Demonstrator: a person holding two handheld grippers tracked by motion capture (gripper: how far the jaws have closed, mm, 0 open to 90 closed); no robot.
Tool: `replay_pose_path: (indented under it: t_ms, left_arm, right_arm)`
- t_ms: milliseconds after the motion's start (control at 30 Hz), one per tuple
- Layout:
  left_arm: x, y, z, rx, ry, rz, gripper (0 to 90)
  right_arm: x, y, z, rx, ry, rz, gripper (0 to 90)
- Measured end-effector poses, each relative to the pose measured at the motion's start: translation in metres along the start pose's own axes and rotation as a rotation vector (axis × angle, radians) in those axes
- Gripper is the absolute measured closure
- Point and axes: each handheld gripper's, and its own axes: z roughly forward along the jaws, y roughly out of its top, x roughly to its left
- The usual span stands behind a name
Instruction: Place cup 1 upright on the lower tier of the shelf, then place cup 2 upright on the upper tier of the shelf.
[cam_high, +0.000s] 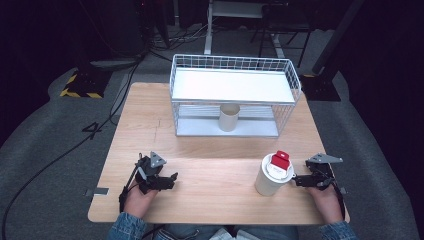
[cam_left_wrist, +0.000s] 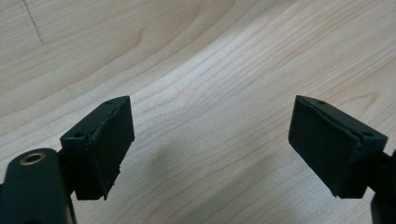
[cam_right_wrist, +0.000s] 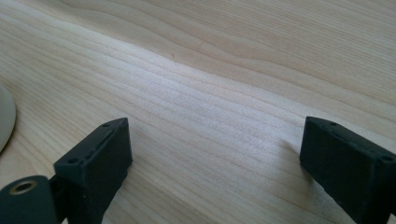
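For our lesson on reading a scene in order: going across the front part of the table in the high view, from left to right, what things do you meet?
Left gripper → white cup with a red block on top of it → right gripper, close beside the cup.

White cup (cam_high: 270, 180) — red lid (cam_high: 280, 160)
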Motion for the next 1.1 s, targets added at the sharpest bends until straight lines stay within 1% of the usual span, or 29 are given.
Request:
replay_pose_path:
  t_ms: [33,100,167,200,233,267,300,367,467,500,567,600,633,667,700,800,867,1000,1067,1100]
  left_arm:
    - [0.000,-0.001,0.001,0.012,0.001,0.015,14.9]
    - [0.000,-0.003,0.004,0.022,0.009,0.022,14.9]
    - [0.001,-0.004,0.005,0.024,0.013,0.019,14.9]
    - [0.001,-0.005,0.005,0.027,0.013,0.026,14.9]
    - [0.001,-0.006,0.005,0.033,0.018,0.023,14.9]
    - [0.001,-0.006,0.005,0.035,0.026,0.030,14.9]
    - [0.001,-0.006,0.005,0.036,0.026,0.036,14.7]
    - [0.001,-0.007,0.005,0.034,0.026,0.033,14.7]
    - [0.003,-0.008,0.005,0.031,0.017,0.024,14.6]
    - [0.003,-0.009,0.005,0.023,0.012,0.017,14.5]
    - [0.006,-0.011,0.006,0.010,-0.006,-0.011,14.0]
    - [0.008,-0.014,0.007,-0.002,-0.018,-0.033,13.1]
    - [0.010,-0.016,0.008,-0.016,-0.018,-0.035,11.0]
    - [0.010,-0.016,0.008,-0.017,-0.021,-0.034,9.6]
    - [0.011,-0.016,0.007,-0.014,-0.018,-0.025,9.6]
    - [0.011,-0.017,0.007,-0.014,-0.019,-0.028,9.5]
    - [0.011,-0.016,0.007,-0.011,-0.023,-0.027,9.4]
    - [0.011,-0.016,0.008,-0.014,-0.020,-0.029,9.0]
    - [0.011,-0.016,0.008,-0.014,-0.019,-0.030,8.9]
    - [0.010,-0.016,0.008,-0.014,-0.020,-0.038,8.9]
  right_arm:
    - [0.000,0.000,0.000,0.000,0.003,-0.001,10.1]
    - [0.000,0.000,-0.002,-0.001,-0.007,-0.010,11.0]
    - [0.001,-0.001,-0.004,-0.003,-0.014,-0.019,11.0]
    - [0.000,-0.001,-0.004,-0.005,-0.012,-0.018,11.0]
    - [0.000,-0.001,-0.005,-0.006,-0.009,-0.016,11.0]
    - [0.000,-0.001,-0.005,-0.009,-0.007,-0.016,11.0]
    - [0.000,0.000,-0.005,-0.010,-0.002,-0.016,11.0]
    - [0.000,0.000,-0.007,-0.011,0.001,-0.021,11.0]
    - [0.000,0.000,-0.010,-0.018,0.007,-0.011,11.0]
    - [0.000,0.000,-0.011,-0.022,0.009,-0.009,11.0]
    - [0.000,0.000,-0.014,-0.029,0.009,-0.013,11.0]
    - [0.000,0.000,-0.016,-0.031,0.012,-0.012,11.0]
    - [0.000,0.001,-0.018,-0.034,0.017,-0.008,11.0]
    - [0.000,0.001,-0.020,-0.038,0.020,-0.010,11.0]
    - [0.001,0.001,-0.022,-0.039,0.023,-0.010,11.0]
    - [0.002,0.002,-0.026,-0.045,0.028,-0.017,10.9]
    - [0.007,0.004,-0.035,-0.045,0.030,-0.032,11.0]
    - [0.015,0.005,-0.047,-0.051,0.032,-0.045,10.9]
    - [0.019,0.005,-0.053,-0.065,0.052,-0.046,10.9]
    - [0.021,0.005,-0.056,-0.073,0.058,-0.045,10.9]
